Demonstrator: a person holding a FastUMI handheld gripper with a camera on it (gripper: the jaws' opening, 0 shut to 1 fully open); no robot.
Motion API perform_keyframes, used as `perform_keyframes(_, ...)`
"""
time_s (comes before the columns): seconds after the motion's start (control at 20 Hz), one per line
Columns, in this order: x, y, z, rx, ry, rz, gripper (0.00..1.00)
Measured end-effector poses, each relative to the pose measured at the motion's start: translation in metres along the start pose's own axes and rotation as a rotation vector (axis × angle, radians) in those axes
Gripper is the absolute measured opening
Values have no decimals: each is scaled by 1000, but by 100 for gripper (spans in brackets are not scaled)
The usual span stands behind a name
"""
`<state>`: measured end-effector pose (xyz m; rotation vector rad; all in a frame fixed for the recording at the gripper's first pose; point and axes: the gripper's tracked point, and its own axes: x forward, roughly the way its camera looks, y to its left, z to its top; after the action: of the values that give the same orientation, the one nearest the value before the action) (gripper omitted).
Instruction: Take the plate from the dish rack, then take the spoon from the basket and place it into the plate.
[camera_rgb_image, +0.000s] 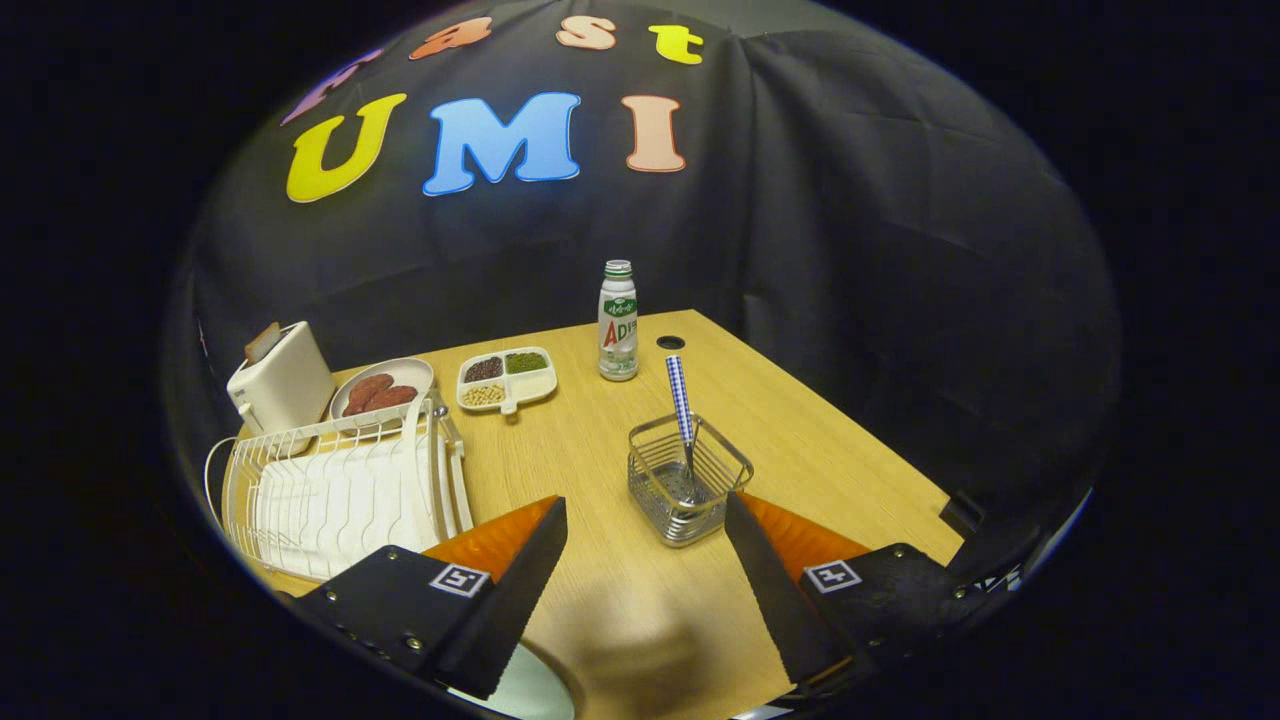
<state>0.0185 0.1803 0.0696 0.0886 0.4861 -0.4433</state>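
My gripper (645, 500) is open above the wooden table (620, 600), its two orange-and-black fingers spread wide with nothing between them. Just ahead of the right fingertip stands a small wire basket (735, 465). A spoon with a blue-checked handle (680, 398) stands upright in it, bowl down. The white wire dish rack (340, 490) sits beyond the left finger, and I see no plate in its slots. A pale plate's edge (530, 692) peeks out on the table beneath the left finger, mostly hidden.
Behind the rack are a white toaster (283, 380), a plate of brown patties (380, 390) and a divided dish of beans (506, 378). A green-capped bottle (618, 320) stands beyond the basket. The table's right edge runs close past the right finger.
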Motion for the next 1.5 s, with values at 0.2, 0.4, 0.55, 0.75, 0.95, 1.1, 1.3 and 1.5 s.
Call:
perform_keyframes(0.2, 43, -11, 27, -2, 0, -53, 99)
perform_keyframes(0.4, 87, -18, 38, 21, 39, -63, 99)
perform_keyframes(0.55, 119, -19, 40, 51, 69, -61, 99)
perform_keyframes(0.75, 146, -19, 34, 67, 113, -44, 90)
perform_keyframes(0.95, 160, -17, 31, 67, 132, -34, 84)
perform_keyframes(1.1, 165, -18, 25, 49, 158, -45, 52)
perform_keyframes(1.3, 165, -25, 27, 6, 163, -85, 19)
perform_keyframes(1.5, 161, -33, 31, 1, 152, -111, 5)
